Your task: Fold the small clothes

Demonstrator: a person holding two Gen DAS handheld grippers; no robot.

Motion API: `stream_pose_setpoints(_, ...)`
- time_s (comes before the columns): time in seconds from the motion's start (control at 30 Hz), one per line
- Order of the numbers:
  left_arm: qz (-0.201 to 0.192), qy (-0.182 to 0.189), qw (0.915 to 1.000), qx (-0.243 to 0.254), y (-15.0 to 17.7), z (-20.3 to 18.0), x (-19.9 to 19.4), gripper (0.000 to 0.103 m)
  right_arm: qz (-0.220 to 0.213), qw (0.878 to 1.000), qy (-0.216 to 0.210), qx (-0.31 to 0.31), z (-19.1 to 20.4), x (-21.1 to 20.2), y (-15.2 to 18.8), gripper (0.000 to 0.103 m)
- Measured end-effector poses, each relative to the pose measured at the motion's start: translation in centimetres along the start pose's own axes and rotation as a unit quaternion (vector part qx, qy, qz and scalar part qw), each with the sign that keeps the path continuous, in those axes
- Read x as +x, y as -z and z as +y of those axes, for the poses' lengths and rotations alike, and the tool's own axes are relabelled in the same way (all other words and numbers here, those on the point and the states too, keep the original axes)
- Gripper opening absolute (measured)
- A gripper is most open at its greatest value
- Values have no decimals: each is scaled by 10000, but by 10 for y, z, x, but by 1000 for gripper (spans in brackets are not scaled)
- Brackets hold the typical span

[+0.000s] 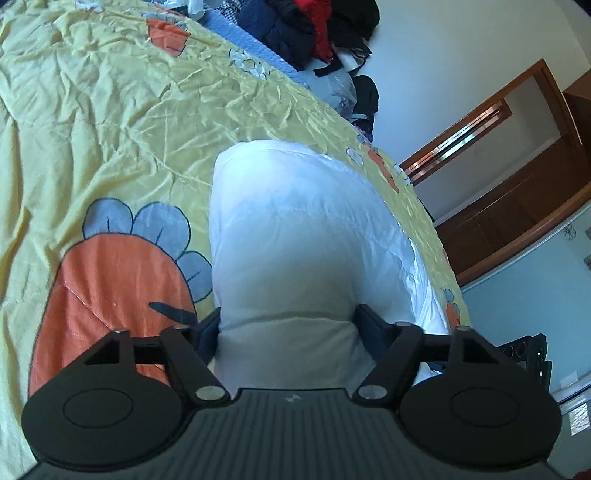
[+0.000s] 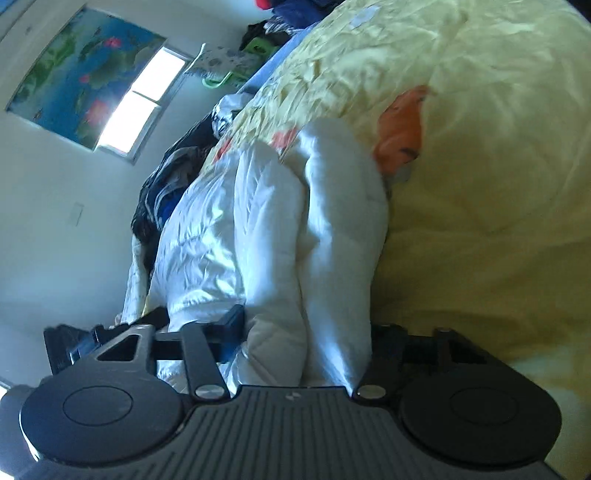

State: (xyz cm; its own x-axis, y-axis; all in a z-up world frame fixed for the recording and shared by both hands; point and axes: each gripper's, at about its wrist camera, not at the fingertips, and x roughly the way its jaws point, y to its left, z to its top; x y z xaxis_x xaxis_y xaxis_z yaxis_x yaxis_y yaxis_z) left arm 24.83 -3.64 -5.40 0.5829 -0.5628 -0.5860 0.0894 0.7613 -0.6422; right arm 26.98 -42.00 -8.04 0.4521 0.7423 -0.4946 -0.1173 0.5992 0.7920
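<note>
A white padded garment (image 1: pixel 295 236) is found lying on a yellow quilt (image 1: pixel 110 129) printed with orange carrots, close to the edge of the bed, and is seen from both wrist views with its near end gathered between the fingers of each tool. In the left wrist view the left gripper (image 1: pixel 288 328) is set astride a thick bunch of the white cloth, the fabric filling the gap from finger to finger; the jaws are judged to be clenched on it, though contact of the pads themselves is hidden by the bulk. In the right wrist view the right gripper (image 2: pixel 306 328) is likewise closed about a doubled roll of the same garment, one finger partly buried behind the fold. The two holds at separate points are judged to serve a fold, the cloth being taken at two places so that an edge can be carried over evenly. The garment appears already doubled along its length. A heap of dark clothes (image 1: pixel 310 29) is noted at the far end of the bed, well apart, and a wooden door frame (image 1: pixel 517 147) beyond the bedside
</note>
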Motion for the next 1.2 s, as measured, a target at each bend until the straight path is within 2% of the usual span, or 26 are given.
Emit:
stream_pose_setpoints(0.1,-104,-47,9999,25,-4,0,-15,62,-54,9998,-187,14,11,4,1,40)
stream_pose_setpoints(0.27,-578,-160,9982,90,-17,9,-71,61,233,9975,-556,-374,57,32,3,39)
stream_pose_setpoints(0.37,-892,-384,9951,169,-19,26,-101,61,362,9942,-820,-594,83,57,5,39)
stream_pose_setpoints(0.5,-897,-882,9920,-77,-14,58,-106,61,575,9935,-718,-674,101,99,6,38)
stream_pose_setpoints(0.57,-910,-894,9914,-302,-6,74,-109,63,649,9932,-626,-736,104,112,9,38)
stream_pose_setpoints(0.63,-967,-894,9908,-304,-1,78,-110,66,630,9944,-600,-599,97,117,9,38)
stream_pose_setpoints(0.67,-1008,-925,9902,-292,2,78,-108,70,615,9953,-608,-438,90,116,9,39)
stream_pose_setpoints(0.73,-1107,-1015,9881,-324,8,76,-106,77,599,9963,-529,-311,86,113,14,49)
stream_pose_setpoints(0.8,-1191,-1009,9869,-411,12,74,-106,77,559,9974,-376,-240,86,109,18,58)
stream_pose_setpoints(0.87,-1180,-973,9864,-609,13,74,-113,76,521,9980,-295,-178,91,101,21,62)
stream_pose_setpoints(0.93,-1231,-877,9857,-751,15,74,-126,76,394,9983,-396,-191,96,84,24,70)
stream_pose_setpoints(1.03,-1321,-828,9859,-612,31,67,-153,76,184,9981,-528,-258,96,50,34,80)
stream_pose_setpoints(1.1,-1259,-866,9870,-500,48,63,-164,76,132,9978,-586,-267,93,34,43,81)
stream_pose_setpoints(1.2,-1147,-973,9881,-318,69,57,-167,76,296,9971,-671,-222,88,30,60,80)
